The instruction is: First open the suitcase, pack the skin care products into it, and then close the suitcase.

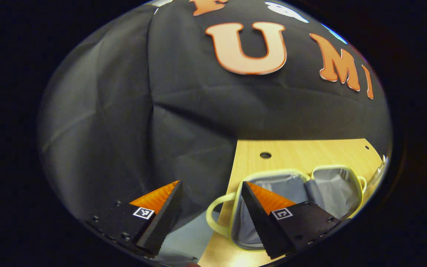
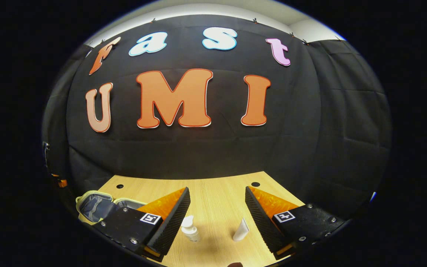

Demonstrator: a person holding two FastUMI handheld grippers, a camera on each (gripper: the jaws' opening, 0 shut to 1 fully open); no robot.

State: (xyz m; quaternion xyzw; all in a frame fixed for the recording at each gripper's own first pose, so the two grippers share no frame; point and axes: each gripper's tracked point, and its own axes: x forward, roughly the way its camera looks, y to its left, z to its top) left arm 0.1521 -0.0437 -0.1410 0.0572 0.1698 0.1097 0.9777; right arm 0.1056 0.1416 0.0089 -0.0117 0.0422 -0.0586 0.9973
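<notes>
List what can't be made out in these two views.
- Suitcase, left gripper view: near part hidden behind the left hand-held gripper, its fingers apart; right end cut by the image edge.
- Suitcase, right gripper view: mostly hidden behind a finger of the right hand-held gripper.
- Bottle and tube, right gripper view: too small to tell the products.

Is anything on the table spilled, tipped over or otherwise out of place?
Nothing stands out. The suitcase lies open on the table; the bottle and tube stand upright, apart, with no spill visible.
</notes>
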